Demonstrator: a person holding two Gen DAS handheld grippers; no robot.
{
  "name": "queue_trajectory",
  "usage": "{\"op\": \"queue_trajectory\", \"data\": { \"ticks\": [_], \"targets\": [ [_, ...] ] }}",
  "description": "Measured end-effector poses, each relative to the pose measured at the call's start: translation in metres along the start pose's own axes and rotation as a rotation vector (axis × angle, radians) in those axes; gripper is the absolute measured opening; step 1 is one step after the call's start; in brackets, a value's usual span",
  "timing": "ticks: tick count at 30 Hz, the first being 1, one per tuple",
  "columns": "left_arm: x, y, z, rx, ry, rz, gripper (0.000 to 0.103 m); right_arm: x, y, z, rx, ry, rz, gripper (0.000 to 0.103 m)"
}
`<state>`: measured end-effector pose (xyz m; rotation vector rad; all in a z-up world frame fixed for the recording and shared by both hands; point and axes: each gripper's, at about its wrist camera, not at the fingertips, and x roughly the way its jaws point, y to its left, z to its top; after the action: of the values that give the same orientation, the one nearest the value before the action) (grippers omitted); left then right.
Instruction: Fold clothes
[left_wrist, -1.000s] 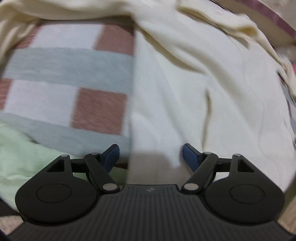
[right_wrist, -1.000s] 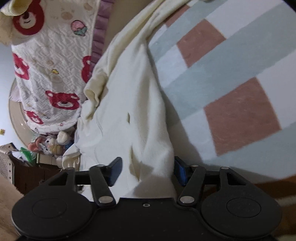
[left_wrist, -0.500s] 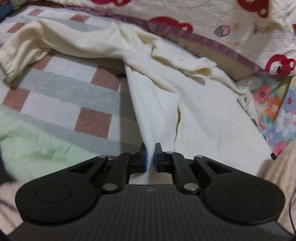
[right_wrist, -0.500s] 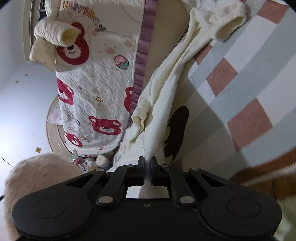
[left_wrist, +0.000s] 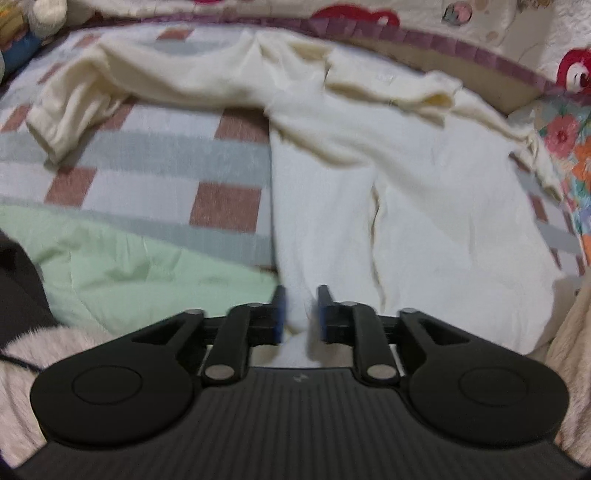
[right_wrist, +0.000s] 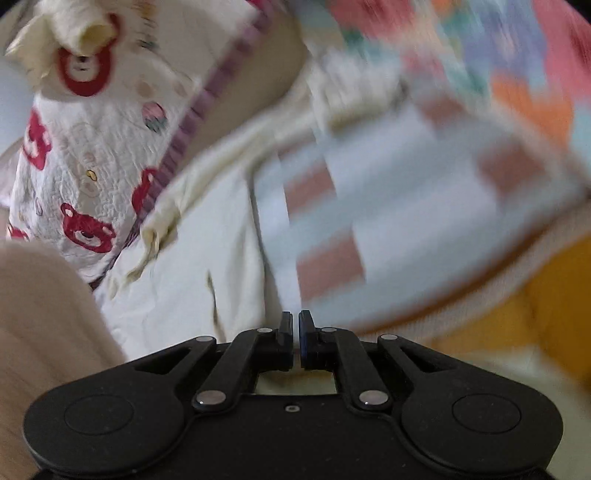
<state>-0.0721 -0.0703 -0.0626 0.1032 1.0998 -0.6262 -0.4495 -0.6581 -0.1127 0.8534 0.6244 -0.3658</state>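
The cream garment lies spread on the checked blanket of a bed, its body flat toward the right and one long sleeve trailing off to the left along the far edge. A second ago both pairs of jaws stood wide apart over the near hem; half a second ago both had pinched down on it.

Now the left gripper has its jaws partly apart, with a ridge of the hem between them but no longer squeezed; it looks to be letting go or easing its hold. The right gripper has its jaws nearly together. In its heavily blurred view, whether cloth is between them cannot be told, since the garment's edge sits just to the left of the tips and the camera is swinging fast.

As a judgement, the near hem was gripped and drawn taut, and the hold is now changing. The garment is straightened but not folded: the sleeve is out to the side and the collar end is bunched near the bear-print quilt.
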Motion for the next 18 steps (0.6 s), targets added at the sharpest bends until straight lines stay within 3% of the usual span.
{"op": "queue_trajectory", "data": {
  "ticks": [2,4,6,8,9,12,15,18],
  "targets": [
    [-0.008,-0.009,0.007,0.007,-0.063,-0.028,0.042,-0.007,0.027,0.026,-0.081,-0.067,-0.021,0.011],
    [-0.020,-0.015,0.015,0.011,-0.184,-0.081,0.050,-0.011,0.060,0.058,-0.154,-0.135,-0.027,0.016],
    [-0.030,-0.018,0.024,-0.006,-0.296,-0.126,0.064,-0.009,0.088,0.093,-0.183,-0.174,0.022,0.023],
    [-0.032,-0.019,0.034,-0.033,-0.354,-0.172,0.066,-0.003,0.120,0.127,-0.205,-0.218,0.067,0.030],
    [-0.031,-0.023,0.040,-0.029,-0.366,-0.184,0.067,0.001,0.138,0.144,-0.213,-0.245,0.086,0.033],
    [-0.018,-0.039,0.056,0.002,-0.385,-0.195,0.069,0.040,0.199,0.161,-0.328,-0.194,0.105,0.035],
    [0.011,-0.040,0.085,0.007,-0.344,-0.211,0.070,0.099,0.258,0.150,-0.441,-0.081,0.109,0.047],
    [0.040,-0.041,0.114,0.012,-0.302,-0.227,0.070,0.153,0.302,0.148,-0.527,-0.041,0.073,0.057]
  ]
}}
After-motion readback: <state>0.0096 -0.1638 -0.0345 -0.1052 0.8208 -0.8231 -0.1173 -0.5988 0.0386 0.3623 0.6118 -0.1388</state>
